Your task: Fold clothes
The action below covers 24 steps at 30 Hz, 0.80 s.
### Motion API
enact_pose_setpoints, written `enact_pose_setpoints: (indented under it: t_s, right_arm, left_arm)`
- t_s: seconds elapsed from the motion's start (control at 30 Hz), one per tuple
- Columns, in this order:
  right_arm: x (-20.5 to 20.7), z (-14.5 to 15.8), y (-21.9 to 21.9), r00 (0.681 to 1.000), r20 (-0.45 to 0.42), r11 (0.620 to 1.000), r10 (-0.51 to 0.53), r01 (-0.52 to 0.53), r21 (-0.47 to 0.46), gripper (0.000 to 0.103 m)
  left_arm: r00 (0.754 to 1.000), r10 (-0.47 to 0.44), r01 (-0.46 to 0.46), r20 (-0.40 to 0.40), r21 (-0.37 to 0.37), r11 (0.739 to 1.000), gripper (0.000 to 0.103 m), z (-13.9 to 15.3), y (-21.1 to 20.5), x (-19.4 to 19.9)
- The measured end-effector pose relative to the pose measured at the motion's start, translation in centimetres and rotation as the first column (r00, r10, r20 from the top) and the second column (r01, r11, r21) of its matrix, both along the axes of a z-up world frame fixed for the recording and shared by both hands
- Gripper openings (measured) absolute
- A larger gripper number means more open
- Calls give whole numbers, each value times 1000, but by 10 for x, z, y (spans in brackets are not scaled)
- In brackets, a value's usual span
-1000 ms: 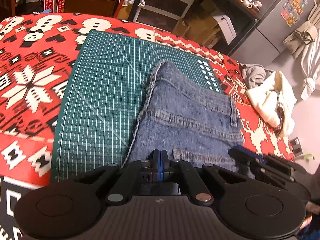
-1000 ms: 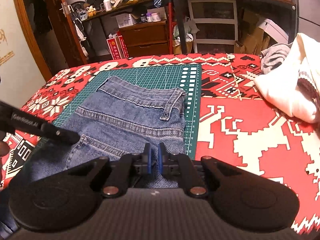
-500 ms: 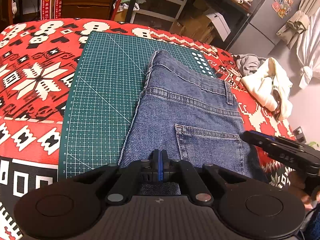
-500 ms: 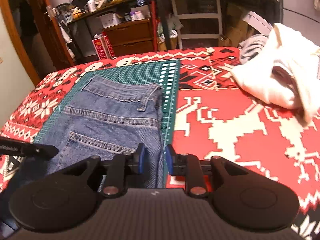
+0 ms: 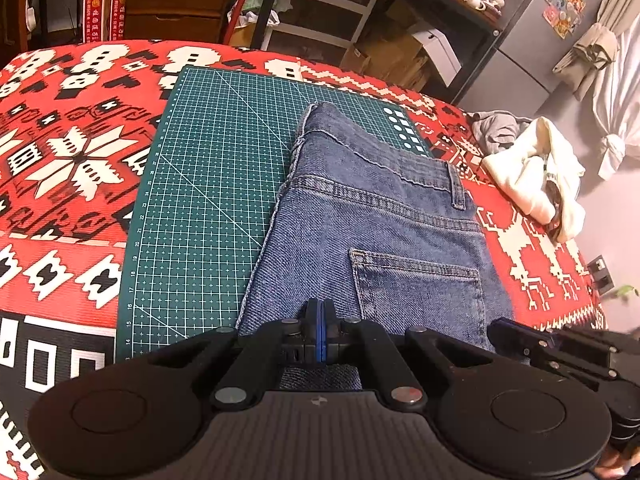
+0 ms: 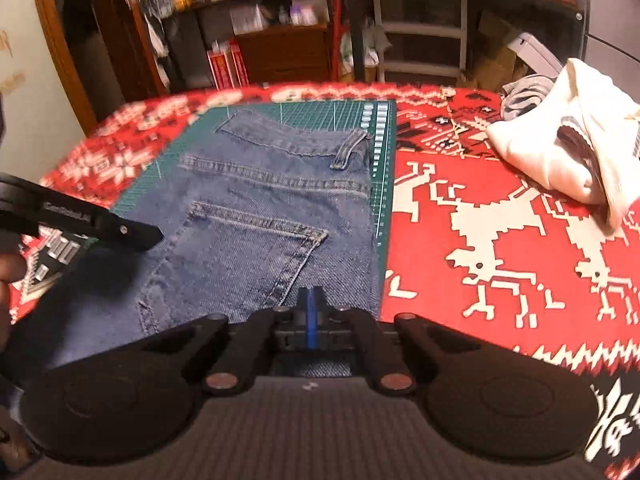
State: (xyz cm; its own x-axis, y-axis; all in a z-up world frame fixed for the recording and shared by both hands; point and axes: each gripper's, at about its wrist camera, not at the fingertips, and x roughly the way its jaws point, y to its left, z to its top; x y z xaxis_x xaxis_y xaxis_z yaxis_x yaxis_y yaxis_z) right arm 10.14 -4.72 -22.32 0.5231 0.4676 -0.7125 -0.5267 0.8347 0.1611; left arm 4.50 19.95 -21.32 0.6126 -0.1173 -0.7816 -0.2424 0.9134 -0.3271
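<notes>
Blue jeans [image 5: 380, 232] lie waistband-away on the green cutting mat [image 5: 208, 184], back pocket up. My left gripper [image 5: 320, 320] is shut on the denim at the jeans' near edge, left of the pocket. In the right wrist view the same jeans [image 6: 260, 200] fill the middle, and my right gripper [image 6: 310, 312] is shut on their near edge by the pocket's lower corner. Each gripper also shows in the other's view: the right gripper [image 5: 520, 336] at the jeans' near right, the left gripper [image 6: 100, 224] at their near left.
A red patterned cloth [image 5: 72, 152] covers the table. A crumpled white garment [image 6: 568, 148] and a grey one [image 6: 520, 96] lie at the far right. Shelves, boxes and a wooden cabinet stand beyond the table's far edge.
The right gripper, open half a second ago, has shut on the jeans' near edge. Both grippers sit further back along the jeans, so the back pocket now shows.
</notes>
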Motion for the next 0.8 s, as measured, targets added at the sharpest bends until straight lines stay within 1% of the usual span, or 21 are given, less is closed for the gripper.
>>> enact_pose_setpoints:
  t_s: [0.07, 0.2, 0.37, 0.5, 0.53, 0.63, 0.7, 0.8]
  right_arm:
    - [-3, 0, -5, 1000, -9, 1000, -2, 2, 14, 0]
    - [-13, 1, -9, 1000, 24, 1000, 10, -10, -5, 0]
    - [-11, -1, -29, 999, -19, 999, -40, 40, 19, 0]
    - [-10, 1, -43, 995, -61, 996, -79, 81, 32, 0]
    - [-10, 4, -44, 994, -58, 995, -95, 97, 26, 2]
    - [-11, 17, -46, 995, -5, 993, -103, 103, 48, 2]
    - [-7, 24, -41, 996, 13, 995, -86, 85, 61, 2]
    - [3, 25, -21, 997, 56, 999, -47, 45, 31, 2]
  left_arm:
    - [1000, 1, -1, 3, -10, 1000, 3, 0, 1, 0]
    - [1000, 5, -5, 1, -12, 1000, 3, 0, 1, -1]
    - [1000, -3, 3, -2, 15, 1000, 3, 1, -3, 1]
    - [1000, -1, 1, -3, 9, 1000, 3, 0, -1, 1]
    - [1000, 1, 0, -9, 6, 1000, 3, 1, -1, 2]
    - [999, 11, -11, -32, 9, 1000, 3, 3, -3, 5]
    - [999, 13, -12, -38, 20, 1000, 3, 4, -5, 6]
    - [999, 13, -12, -35, 26, 1000, 3, 3, -7, 7]
